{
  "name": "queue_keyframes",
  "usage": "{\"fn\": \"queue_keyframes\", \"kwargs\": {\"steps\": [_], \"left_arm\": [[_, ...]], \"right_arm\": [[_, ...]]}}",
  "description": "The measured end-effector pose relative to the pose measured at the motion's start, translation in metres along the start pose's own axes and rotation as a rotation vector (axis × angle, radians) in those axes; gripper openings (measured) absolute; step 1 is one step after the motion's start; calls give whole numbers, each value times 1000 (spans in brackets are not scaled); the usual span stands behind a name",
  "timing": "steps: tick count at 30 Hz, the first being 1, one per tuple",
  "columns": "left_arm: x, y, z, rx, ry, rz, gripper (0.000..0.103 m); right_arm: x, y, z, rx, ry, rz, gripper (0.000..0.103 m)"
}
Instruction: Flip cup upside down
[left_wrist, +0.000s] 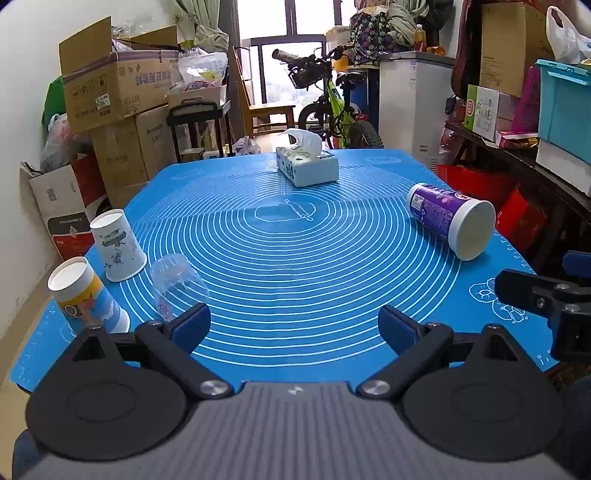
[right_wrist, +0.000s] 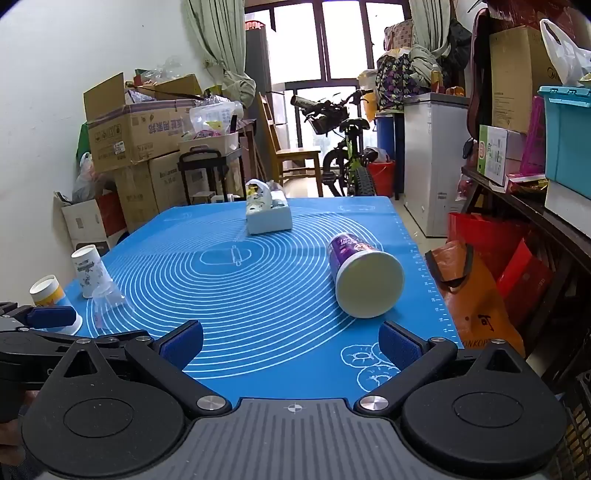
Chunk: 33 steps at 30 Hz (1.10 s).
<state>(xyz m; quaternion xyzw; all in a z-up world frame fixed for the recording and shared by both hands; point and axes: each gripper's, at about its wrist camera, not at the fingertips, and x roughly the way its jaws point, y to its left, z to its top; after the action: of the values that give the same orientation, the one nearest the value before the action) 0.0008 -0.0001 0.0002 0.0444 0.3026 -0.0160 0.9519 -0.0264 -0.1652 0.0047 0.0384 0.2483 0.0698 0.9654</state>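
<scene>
A purple cup (left_wrist: 448, 221) lies on its side at the right of the blue mat (left_wrist: 295, 266), its white end towards me; it also shows in the right wrist view (right_wrist: 364, 275). At the left stand a white printed cup (left_wrist: 117, 245), a yellow and blue cup (left_wrist: 86, 295) and a clear plastic cup (left_wrist: 177, 284), all mouth down. My left gripper (left_wrist: 294, 326) is open and empty above the mat's near edge. My right gripper (right_wrist: 291, 343) is open and empty, a little short of the purple cup.
A tissue box (left_wrist: 307, 164) sits at the far middle of the mat. Cardboard boxes (left_wrist: 118, 92) stack up at the left. A bicycle (left_wrist: 332, 107), a white freezer (left_wrist: 413, 107) and loaded shelves (left_wrist: 535, 122) stand behind and to the right.
</scene>
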Motion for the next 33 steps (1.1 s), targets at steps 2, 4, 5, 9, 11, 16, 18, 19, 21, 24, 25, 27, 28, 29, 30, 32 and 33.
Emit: {"fn": "queue_keyframes", "kwargs": {"steps": [2,4,5,9,11,16,18,19,21,24,25,27,28,29,30,32,33], "left_arm": [[0,0,0,-4,-7,-1,96],[0,0,0,-4,-9,-1,96],[0,0,0,-3,-10,0,96],[-1,0,0,-2,-13,3,96],[-1,0,0,-3,-10,-1,96],[-2,5,0,-3,-12,-3,96],[-2,5,1,-3,-11,-4,96],[-3,5,0,-3,-11,-4,96],[-3,5,0,0,-10,-3,96],[-1,4,0,2,-10,-2,96],[-1,4,0,2,-10,-2,96],[0,3,0,8,-9,-1,96],[3,-3,-1,15,-8,2,96],[3,-3,-1,16,-10,1,96],[3,-3,-1,15,-12,-2,96],[3,-3,-1,12,-16,-6,96],[3,-4,-1,11,-17,-6,96]], "right_arm": [[0,0,0,4,-7,2,101],[0,0,0,2,-6,3,101],[0,0,0,2,-6,2,101],[0,-1,0,0,-6,0,101],[0,1,1,-2,-4,-1,101],[-1,-1,1,0,-6,-5,101],[0,-1,0,-2,-1,0,101],[0,-1,0,-1,1,1,101],[0,-1,0,-1,2,2,101],[-1,2,1,-2,0,5,101],[1,0,1,-2,0,5,101],[2,0,1,0,2,6,101],[1,0,1,1,2,7,101],[1,-1,1,1,3,7,101],[1,-1,1,0,2,7,101],[1,-1,1,1,1,6,101],[3,0,0,2,0,5,101]]}}
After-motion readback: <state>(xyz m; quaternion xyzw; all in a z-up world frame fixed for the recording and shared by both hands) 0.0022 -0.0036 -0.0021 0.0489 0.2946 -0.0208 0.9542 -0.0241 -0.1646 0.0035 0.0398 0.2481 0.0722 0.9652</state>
